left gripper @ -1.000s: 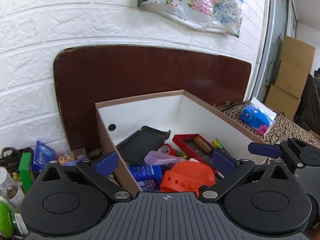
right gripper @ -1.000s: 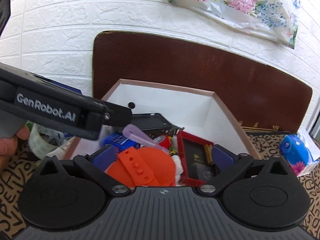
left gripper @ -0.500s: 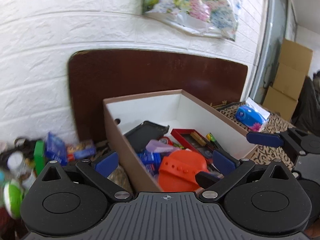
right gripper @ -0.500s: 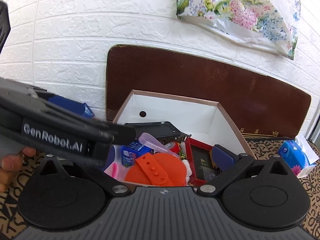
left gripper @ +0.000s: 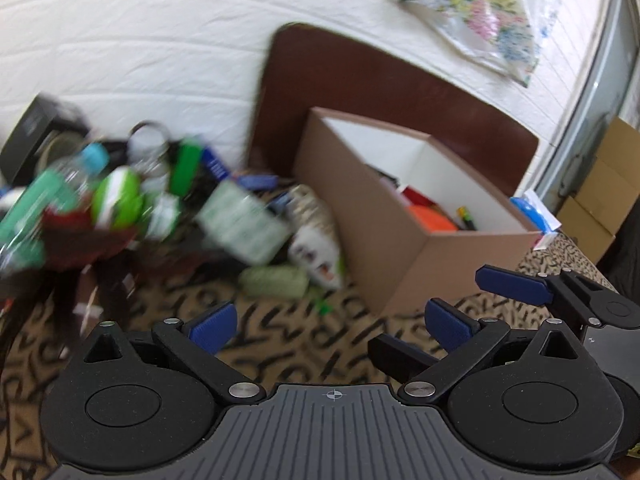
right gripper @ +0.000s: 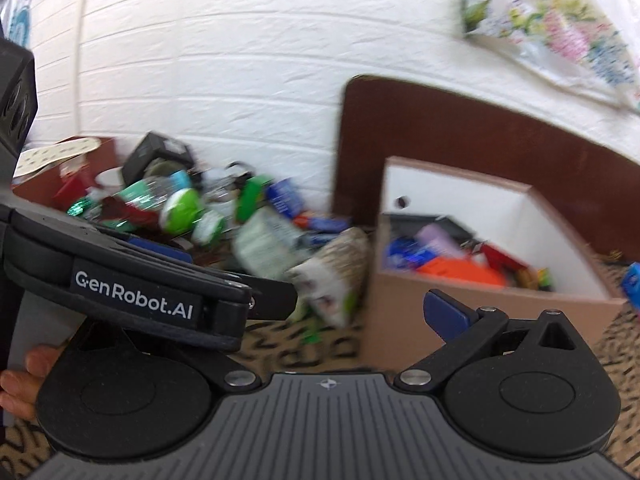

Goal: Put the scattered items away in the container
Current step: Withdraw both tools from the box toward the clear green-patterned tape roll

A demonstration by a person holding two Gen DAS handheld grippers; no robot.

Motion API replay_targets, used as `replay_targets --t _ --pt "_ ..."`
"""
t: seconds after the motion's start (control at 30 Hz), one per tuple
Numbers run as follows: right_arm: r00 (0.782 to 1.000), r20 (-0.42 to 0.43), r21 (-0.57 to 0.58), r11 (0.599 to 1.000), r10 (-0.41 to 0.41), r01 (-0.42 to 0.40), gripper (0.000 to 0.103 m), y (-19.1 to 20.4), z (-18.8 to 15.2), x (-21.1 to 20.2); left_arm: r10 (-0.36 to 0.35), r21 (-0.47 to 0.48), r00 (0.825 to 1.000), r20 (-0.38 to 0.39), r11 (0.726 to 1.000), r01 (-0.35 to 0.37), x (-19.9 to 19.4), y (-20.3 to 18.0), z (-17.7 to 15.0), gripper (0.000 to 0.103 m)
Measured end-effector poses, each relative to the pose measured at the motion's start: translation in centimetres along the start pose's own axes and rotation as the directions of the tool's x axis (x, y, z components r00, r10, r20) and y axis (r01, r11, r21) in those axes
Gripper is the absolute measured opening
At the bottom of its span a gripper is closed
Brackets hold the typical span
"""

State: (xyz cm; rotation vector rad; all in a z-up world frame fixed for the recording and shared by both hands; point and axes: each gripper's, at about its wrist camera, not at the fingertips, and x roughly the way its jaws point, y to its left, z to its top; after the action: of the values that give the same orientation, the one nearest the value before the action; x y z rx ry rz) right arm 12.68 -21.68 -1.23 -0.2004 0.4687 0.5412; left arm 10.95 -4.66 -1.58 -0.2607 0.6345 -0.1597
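Note:
A brown cardboard box (left gripper: pixel 384 240) with white inside walls stands on the patterned cloth; it also shows in the right wrist view (right gripper: pixel 480 300). It holds an orange piece (right gripper: pixel 460 270), a red tray and several small items. A blurred pile of scattered items (left gripper: pixel 152 204) lies left of the box, also in the right wrist view (right gripper: pixel 240 216). My left gripper (left gripper: pixel 328 322) is open and empty, low over the cloth in front of the pile. My right gripper (right gripper: pixel 352 312) is open and empty; its left finger is hidden behind the left gripper's body (right gripper: pixel 132 296).
A white-and-green packet (left gripper: pixel 316 244) leans against the box's left wall. A brown board (left gripper: pixel 400 92) stands behind the box against the white brick wall. A blue tissue pack (left gripper: pixel 534 210) lies right of the box. Cardboard cartons (left gripper: pixel 604 184) stand at far right.
Both grippers have swung left and pulled back from above the box. The box now sits to the right and the pile of items has come into view. Both stay open.

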Motion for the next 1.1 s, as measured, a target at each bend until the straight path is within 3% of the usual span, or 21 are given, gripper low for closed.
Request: replay_targets --t 0.2,0.4,0.6,0.8,0.97,1.1 --pt "0.999 -0.044 -0.031 0.999 0.029 -0.03 0.103 3.1 -1.3 1.5 0.041 0.003 0.999 0.023 0.999 -0.041 -1.0 2.2 -0.4 0.103" --pt "0.996 -0.069 0.001 0.999 0.048 -0.048 0.102 3.6 -1.6 3.0 0.042 0.0 0.999 0.028 0.999 -0.042 -0.3 3.4 1.0 0.102" --pt "0.995 -0.091 0.034 0.999 0.044 -0.041 0.102 3.5 -1.9 5.4 0.064 0.025 0.997 0.036 0.998 -0.065 2.4 3.5 3.5 0.096" --pt "0.993 -0.104 0.064 0.997 0.05 -0.044 0.099 3.1 -1.9 8.0 0.071 -0.047 0.997 0.003 0.996 -0.071 5.9 5.1 6.0 0.087" --pt "0.991 -0.119 0.093 0.995 0.055 -0.044 0.092 2.6 -1.6 10.2 0.101 -0.092 0.995 0.008 0.991 -0.1 8.1 6.0 8.2 0.086" --pt "0.991 -0.12 0.109 0.993 0.062 -0.049 0.092 2.4 -1.4 11.6 0.132 -0.058 0.991 0.007 0.99 -0.131 9.9 6.1 9.6 0.087"
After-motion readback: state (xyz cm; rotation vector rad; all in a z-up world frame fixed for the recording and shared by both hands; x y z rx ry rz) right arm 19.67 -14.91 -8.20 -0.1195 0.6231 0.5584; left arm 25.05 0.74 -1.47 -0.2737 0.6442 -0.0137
